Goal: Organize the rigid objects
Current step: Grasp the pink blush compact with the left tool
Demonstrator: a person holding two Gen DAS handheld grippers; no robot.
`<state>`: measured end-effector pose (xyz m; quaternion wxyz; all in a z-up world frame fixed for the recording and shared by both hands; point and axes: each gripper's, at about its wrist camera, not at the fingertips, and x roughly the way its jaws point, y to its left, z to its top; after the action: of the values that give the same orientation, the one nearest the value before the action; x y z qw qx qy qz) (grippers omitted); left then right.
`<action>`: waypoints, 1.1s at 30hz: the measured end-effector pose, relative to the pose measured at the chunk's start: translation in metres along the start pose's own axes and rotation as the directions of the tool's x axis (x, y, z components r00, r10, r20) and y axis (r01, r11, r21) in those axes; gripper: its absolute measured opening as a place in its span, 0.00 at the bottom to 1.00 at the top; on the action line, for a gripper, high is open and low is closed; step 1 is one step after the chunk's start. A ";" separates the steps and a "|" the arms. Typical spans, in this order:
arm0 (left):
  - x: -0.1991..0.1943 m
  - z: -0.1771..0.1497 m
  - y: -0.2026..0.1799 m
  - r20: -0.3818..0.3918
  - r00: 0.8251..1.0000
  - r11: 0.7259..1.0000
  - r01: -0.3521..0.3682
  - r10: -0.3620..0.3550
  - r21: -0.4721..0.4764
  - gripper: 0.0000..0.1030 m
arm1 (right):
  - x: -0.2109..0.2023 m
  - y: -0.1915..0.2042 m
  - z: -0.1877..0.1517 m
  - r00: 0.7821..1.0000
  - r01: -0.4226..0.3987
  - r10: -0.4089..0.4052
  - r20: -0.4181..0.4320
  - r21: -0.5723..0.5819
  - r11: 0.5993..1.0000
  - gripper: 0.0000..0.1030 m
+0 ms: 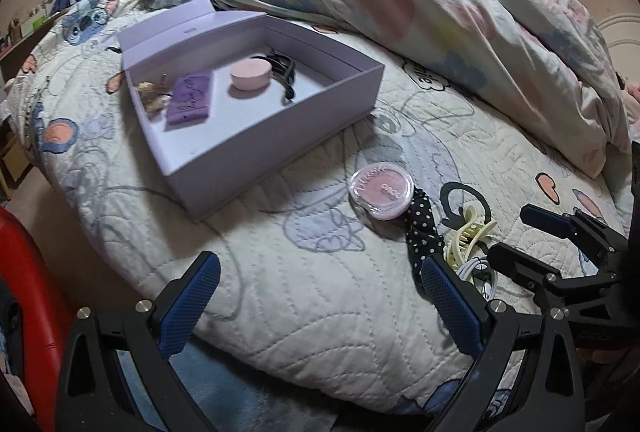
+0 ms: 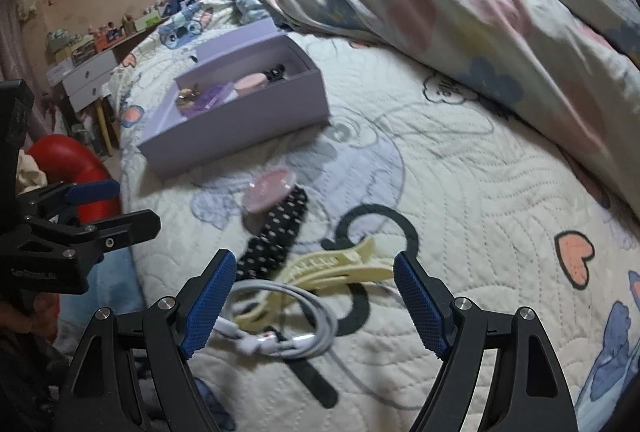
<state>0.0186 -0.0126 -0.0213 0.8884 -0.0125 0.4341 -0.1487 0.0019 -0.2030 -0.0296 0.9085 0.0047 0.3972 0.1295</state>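
An open lilac box [image 1: 344,94] [image 2: 256,120] sits on the quilted bed. Inside lie a pink round case [image 1: 251,73], a purple flat case [image 1: 190,100], a black clip [image 1: 285,72] and a gold item [image 1: 150,94]. Outside the box lie a pink blush compact [image 1: 380,194] [image 2: 270,192], a black polka-dot band [image 1: 424,228] [image 2: 276,228], a cream claw clip [image 1: 468,236] [image 2: 336,264] and a coiled white cable [image 2: 280,316]. My left gripper [image 1: 320,296] is open and empty over the quilt. My right gripper [image 2: 316,296] is open, its fingers either side of the clip and cable.
A crumpled floral duvet [image 1: 400,0] [image 2: 480,12] fills the back right of the bed. A red round object [image 2: 76,168] stands on the floor at the left. A dresser with small items [image 2: 92,64] stands by the far wall. The bed edge is near my left gripper.
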 end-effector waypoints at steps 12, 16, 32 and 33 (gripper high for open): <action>0.047 0.022 -0.015 -0.055 0.994 0.993 0.096 -0.093 0.073 0.99 | 0.019 -0.020 -0.005 0.998 -0.017 0.018 -0.057 0.023 1.000 0.79; 0.059 0.034 -0.017 -0.057 0.989 0.988 0.139 -0.135 0.072 0.99 | 0.021 -0.019 -0.006 0.998 -0.024 0.024 -0.049 -0.005 1.000 0.79; 0.104 0.047 -0.032 -0.155 0.958 0.968 0.250 -0.241 0.037 0.72 | 0.031 -0.044 -0.001 0.998 0.002 0.000 -0.069 0.029 1.000 0.79; 0.106 0.047 -0.033 -0.155 0.960 0.969 0.243 -0.235 0.035 0.67 | 0.032 -0.045 -0.001 0.998 0.000 0.002 -0.070 0.033 0.999 0.79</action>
<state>0.1080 -0.0783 -0.0680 0.8288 -0.0298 0.4909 -0.2668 0.0322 -0.2388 -0.0582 0.8938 0.0153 0.4308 0.1234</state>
